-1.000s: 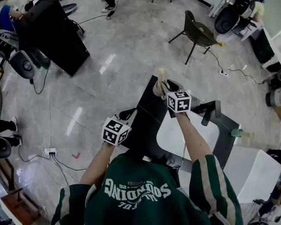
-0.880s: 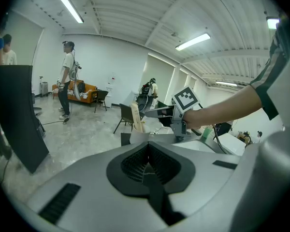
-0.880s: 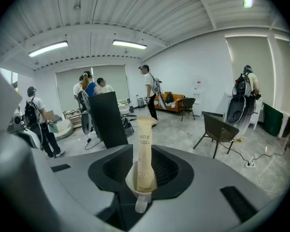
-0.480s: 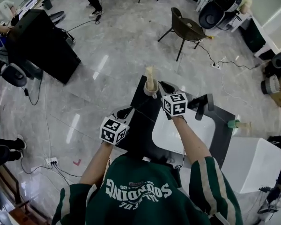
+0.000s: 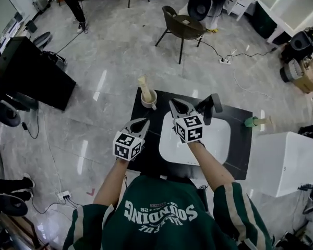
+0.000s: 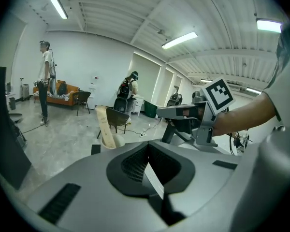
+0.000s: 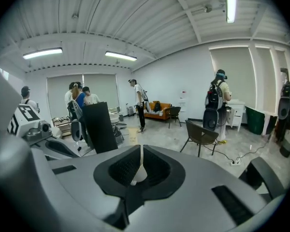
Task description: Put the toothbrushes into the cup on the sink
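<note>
the pale wooden toothbrushes [image 5: 144,86] stand upright in the cup [image 5: 149,100] at the far left corner of the sink [image 5: 241,139]. they look light, stiff and smooth, best pinched mid-handle. the left gripper [image 5: 142,122] has its jaws together and empty. the right gripper [image 5: 174,104] has jaws that have just been closing, with nothing between them.

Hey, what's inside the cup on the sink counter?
Pale wooden toothbrush handles stand in the cup, leaning and sticking out above its rim. Their lower ends are hidden by the cup wall, and the exact count is unclear.

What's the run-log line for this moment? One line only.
toothbrush in cup at counter corner | left claw shut, empty | right claw jaws just closed further, nothing between
</note>
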Available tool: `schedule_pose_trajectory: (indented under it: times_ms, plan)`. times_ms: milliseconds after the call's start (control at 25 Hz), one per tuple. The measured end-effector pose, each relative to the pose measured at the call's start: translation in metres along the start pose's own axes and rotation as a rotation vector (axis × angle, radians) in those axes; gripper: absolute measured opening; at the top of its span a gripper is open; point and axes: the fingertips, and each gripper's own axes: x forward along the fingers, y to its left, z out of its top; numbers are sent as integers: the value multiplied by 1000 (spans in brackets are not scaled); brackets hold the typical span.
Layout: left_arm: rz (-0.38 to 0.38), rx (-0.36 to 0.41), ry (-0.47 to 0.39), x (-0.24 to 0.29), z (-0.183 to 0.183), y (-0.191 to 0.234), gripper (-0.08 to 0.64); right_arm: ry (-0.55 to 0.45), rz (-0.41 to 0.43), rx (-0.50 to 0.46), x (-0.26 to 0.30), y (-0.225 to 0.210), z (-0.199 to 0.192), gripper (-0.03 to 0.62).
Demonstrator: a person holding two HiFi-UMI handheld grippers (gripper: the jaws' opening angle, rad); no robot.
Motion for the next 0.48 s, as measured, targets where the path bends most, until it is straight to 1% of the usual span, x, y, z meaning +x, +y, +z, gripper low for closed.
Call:
schedule_pose_trajectory:
  times_ms: [200,320,480]
  plan:
    - [-50,34,0,21,15,-32,11,-59,-54,-10,-48,-19,8,51]
    - [-83,50,5,33,21,-51,11,-88,-77,4,-75,-30,8,51]
    - [-114,68,-5,48,28,-76,11,-110,-97,12,-110,-45,-2,41]
